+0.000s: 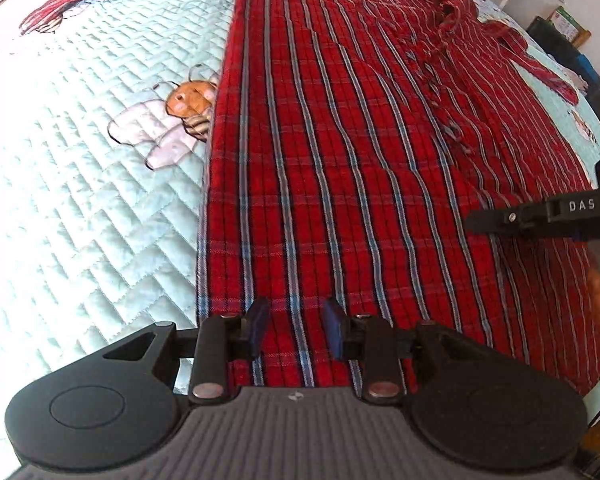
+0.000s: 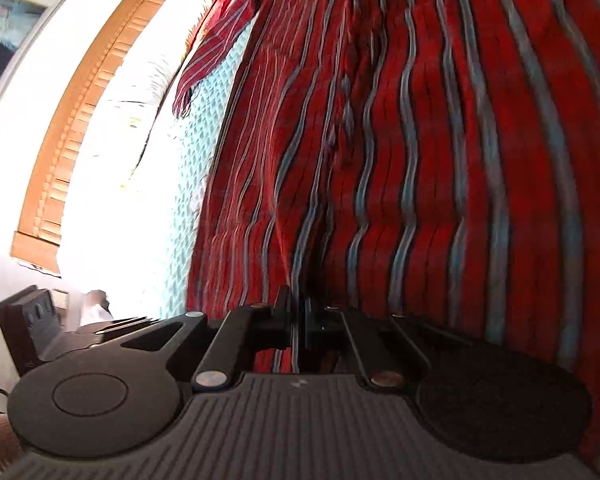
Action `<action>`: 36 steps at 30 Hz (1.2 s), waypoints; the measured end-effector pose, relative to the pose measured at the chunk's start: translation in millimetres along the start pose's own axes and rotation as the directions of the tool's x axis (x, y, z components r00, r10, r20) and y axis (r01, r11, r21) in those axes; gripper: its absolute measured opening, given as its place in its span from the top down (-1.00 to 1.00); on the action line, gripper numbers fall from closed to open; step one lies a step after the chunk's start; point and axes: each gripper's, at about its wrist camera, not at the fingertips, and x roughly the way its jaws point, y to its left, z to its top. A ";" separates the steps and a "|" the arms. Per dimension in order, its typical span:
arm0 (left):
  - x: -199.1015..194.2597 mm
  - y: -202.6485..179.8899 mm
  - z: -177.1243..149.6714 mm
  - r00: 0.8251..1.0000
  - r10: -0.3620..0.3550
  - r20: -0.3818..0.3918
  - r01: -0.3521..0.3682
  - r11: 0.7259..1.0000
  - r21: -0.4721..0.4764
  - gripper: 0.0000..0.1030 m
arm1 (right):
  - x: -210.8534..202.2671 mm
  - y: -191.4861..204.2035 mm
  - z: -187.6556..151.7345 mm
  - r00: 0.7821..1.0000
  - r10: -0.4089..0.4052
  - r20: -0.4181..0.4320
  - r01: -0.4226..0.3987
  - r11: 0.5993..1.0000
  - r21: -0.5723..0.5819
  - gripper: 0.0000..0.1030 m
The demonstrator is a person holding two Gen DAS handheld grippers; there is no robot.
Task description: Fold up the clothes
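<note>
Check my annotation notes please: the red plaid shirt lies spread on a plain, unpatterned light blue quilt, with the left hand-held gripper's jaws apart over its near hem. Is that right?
Not quite. The light blue quilt is not plain: the left wrist view shows a bee picture on it, partly tucked under the red plaid shirt. The rest holds: the shirt lies spread and the left hand-held gripper has its jaws apart over the near hem.

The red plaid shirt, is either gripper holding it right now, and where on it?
The right gripper is pinched shut on the red plaid shirt at a fold near its bottom hem. The left gripper stands open over the hem, holding nothing.
</note>
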 end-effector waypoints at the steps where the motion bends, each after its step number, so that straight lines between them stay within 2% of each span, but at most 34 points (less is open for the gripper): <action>1: -4.1 -0.5 5.4 1.000 -0.012 0.025 0.012 1.000 -0.014 0.38 | -4.7 1.2 5.1 1.000 -0.008 0.017 0.008 1.000 -0.003 0.74; 3: -11.0 -0.2 18.4 0.996 -0.040 0.082 0.042 0.999 -0.032 0.36 | -11.9 3.9 20.3 0.997 -0.032 0.074 0.032 0.999 -0.008 0.49; 8: 15.7 3.9 54.8 0.984 -0.078 0.160 0.090 0.994 -0.068 0.31 | -13.1 -2.9 74.2 0.972 -0.080 0.219 0.082 0.997 0.001 0.40; 12: 37.8 9.7 69.1 0.978 -0.073 0.195 0.094 0.990 -0.103 0.31 | 5.1 -9.1 112.9 0.954 -0.036 0.297 0.037 0.999 0.004 0.36; 16: 43.2 10.1 70.8 0.976 -0.057 0.211 0.082 0.991 -0.110 0.31 | 32.8 -17.4 138.8 0.954 -0.027 0.300 0.031 0.999 -0.011 0.30; 18: 42.7 10.2 69.9 0.975 -0.050 0.216 0.076 0.991 -0.112 0.31 | 49.0 -23.5 161.2 0.957 -0.056 0.283 0.067 0.997 -0.027 0.29; 22: 40.2 10.9 66.1 0.975 -0.042 0.217 0.067 0.992 -0.108 0.31 | 59.0 -27.5 166.8 0.965 -0.061 0.255 0.077 0.996 -0.055 0.29; 23: 42.5 11.8 66.8 0.976 -0.040 0.215 0.065 0.992 -0.110 0.31 | 60.2 -28.2 166.1 0.967 -0.068 0.247 0.087 0.994 -0.067 0.30; 24: 45.4 13.0 68.0 0.977 -0.038 0.212 0.063 0.992 -0.112 0.30 | 63.1 -25.7 166.1 0.967 -0.077 0.243 0.099 0.992 -0.079 0.44; 25: 47.8 13.9 68.8 0.977 -0.036 0.209 0.061 0.992 -0.114 0.30 | 66.0 -24.1 166.7 0.968 -0.077 0.237 0.101 0.991 -0.091 0.61; 26: 48.8 14.5 68.4 0.977 -0.036 0.209 0.061 0.991 -0.116 0.30 | 68.9 -24.1 168.3 0.972 -0.065 0.227 0.090 0.991 -0.101 0.91; 28: 49.5 14.5 66.4 0.976 -0.034 0.213 0.059 0.992 -0.112 0.30 | 68.6 -24.0 165.8 0.969 -0.077 0.234 0.107 0.987 -0.118 0.92; 31: 50.5 16.1 62.1 0.976 -0.024 0.216 0.047 0.993 -0.106 0.30 | 59.4 -26.0 159.3 0.952 -0.132 0.275 0.163 0.983 -0.089 0.93; 36: 50.6 14.6 57.6 0.976 0.002 0.218 0.011 0.998 -0.056 0.30 | 63.7 -36.1 161.4 0.952 -0.127 0.278 0.145 0.988 -0.046 0.93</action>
